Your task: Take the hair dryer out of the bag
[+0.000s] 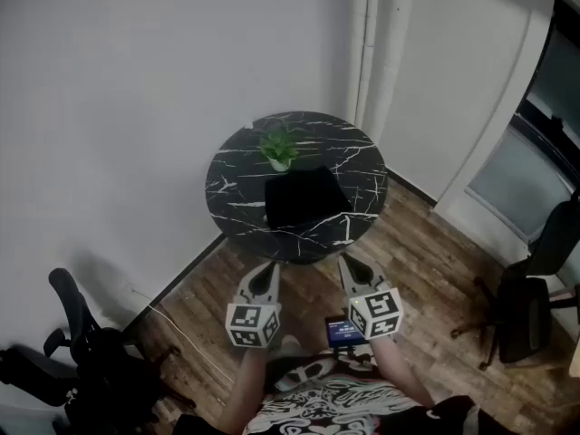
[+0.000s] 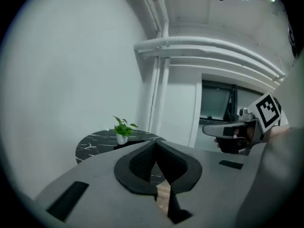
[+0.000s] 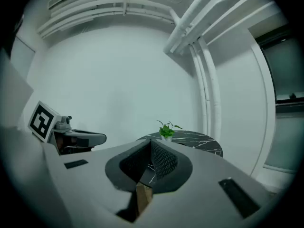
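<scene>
A flat black bag (image 1: 305,198) lies on the round black marble table (image 1: 237,188), just in front of a small potted plant (image 1: 278,149). No hair dryer shows; nothing of the bag's contents can be seen. My left gripper (image 1: 270,267) and right gripper (image 1: 348,263) hang side by side over the wooden floor, short of the table's near edge and pointing at it. Both are shut with nothing between the jaws. In the left gripper view the closed left gripper (image 2: 156,144) faces the table (image 2: 95,144). The right gripper view shows the right gripper (image 3: 151,144) aimed at the table (image 3: 202,140).
A black office chair (image 1: 77,347) stands at the lower left, another chair (image 1: 535,284) at the right by the window. White pipes (image 1: 381,43) run up the wall behind the table. A small lit screen (image 1: 344,331) sits at the person's waist.
</scene>
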Available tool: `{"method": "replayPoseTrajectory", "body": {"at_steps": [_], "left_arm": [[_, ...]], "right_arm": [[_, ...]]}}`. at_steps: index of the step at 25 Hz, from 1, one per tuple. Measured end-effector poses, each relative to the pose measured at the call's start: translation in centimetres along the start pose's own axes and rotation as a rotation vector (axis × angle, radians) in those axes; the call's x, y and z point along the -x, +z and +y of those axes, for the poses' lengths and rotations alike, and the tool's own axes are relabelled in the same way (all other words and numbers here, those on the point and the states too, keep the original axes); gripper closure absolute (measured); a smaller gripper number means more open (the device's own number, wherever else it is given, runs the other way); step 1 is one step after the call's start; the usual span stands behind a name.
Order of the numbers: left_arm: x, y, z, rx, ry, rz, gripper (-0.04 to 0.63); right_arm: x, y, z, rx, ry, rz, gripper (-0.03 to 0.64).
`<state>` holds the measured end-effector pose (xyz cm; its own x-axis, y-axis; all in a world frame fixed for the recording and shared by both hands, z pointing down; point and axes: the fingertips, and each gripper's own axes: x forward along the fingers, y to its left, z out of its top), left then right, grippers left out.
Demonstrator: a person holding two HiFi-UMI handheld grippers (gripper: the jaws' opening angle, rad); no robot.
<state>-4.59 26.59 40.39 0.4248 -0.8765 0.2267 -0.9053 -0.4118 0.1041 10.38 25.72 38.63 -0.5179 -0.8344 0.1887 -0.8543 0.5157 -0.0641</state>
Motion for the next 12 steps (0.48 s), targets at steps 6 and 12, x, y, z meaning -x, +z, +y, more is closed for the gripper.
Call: {"method": "replayPoseTrajectory", "body": {"at_steps": [6,12], "left_arm": [[-0.7,-0.5,-0.1,-0.138,0.063,0.021,0.581],[-1.2,-0.6,-0.1,-0.147,0.081,0.021,0.581]], "right_arm": [[-0.4,-0.3,-0.1,-0.005,0.018,0.004,0.598],[-0.4,-0.2,-0.7,0.008,0.015,0.002,0.598]]}}
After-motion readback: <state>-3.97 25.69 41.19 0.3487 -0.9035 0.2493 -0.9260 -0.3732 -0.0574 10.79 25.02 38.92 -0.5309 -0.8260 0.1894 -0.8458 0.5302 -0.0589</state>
